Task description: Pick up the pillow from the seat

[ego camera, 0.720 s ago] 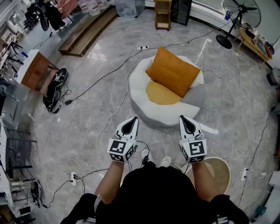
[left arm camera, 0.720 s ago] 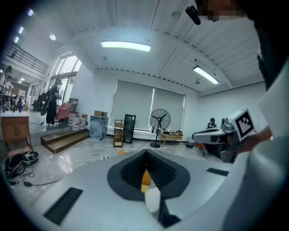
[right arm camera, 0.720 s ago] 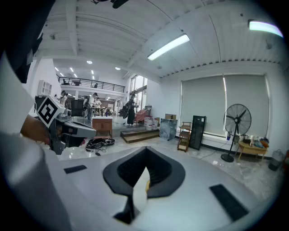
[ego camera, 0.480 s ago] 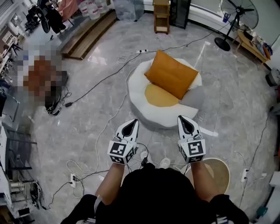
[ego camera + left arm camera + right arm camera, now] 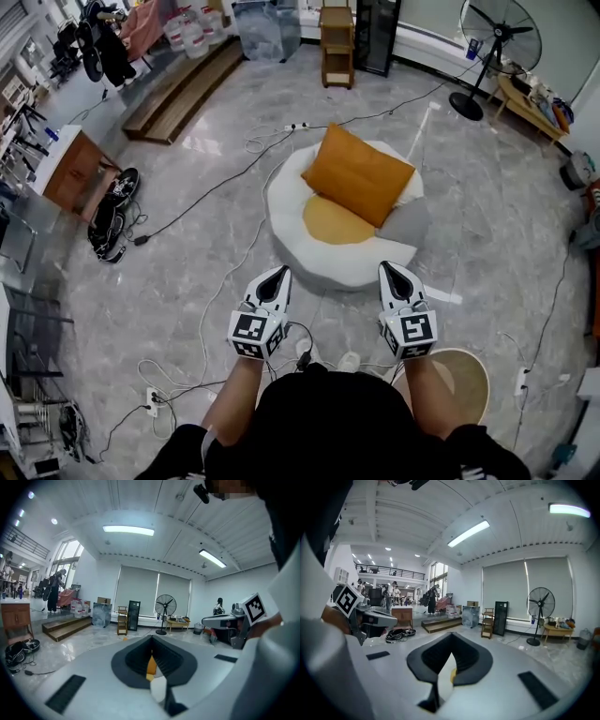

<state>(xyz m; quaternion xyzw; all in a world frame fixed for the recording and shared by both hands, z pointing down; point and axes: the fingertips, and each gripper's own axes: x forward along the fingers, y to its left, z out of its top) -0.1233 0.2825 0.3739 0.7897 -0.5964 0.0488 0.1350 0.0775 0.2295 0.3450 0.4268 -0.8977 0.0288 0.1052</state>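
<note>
An orange pillow (image 5: 357, 174) leans on the back of a round white floor seat (image 5: 291, 248) with a yellow middle, ahead of me in the head view. My left gripper (image 5: 279, 274) is held low in front of my body, short of the seat's near left rim, shut and empty. My right gripper (image 5: 388, 269) is level with it, near the seat's front right rim, also shut and empty. In the left gripper view the shut jaws of the left gripper (image 5: 151, 654) show a sliver of orange through the slit. The right gripper (image 5: 451, 658) shows the same in its own view.
Cables (image 5: 223, 183) trail over the marble floor left of the seat. A standing fan (image 5: 498, 28) is at the far right, a wooden shelf (image 5: 337, 28) and steps (image 5: 181, 77) at the back. A round tan stool (image 5: 469, 373) sits by my right arm. Shoes (image 5: 111, 206) lie at the left.
The seat and pillow have drawn a little nearer and shifted left in the head view. Both grippers stay shut and side by side.
</note>
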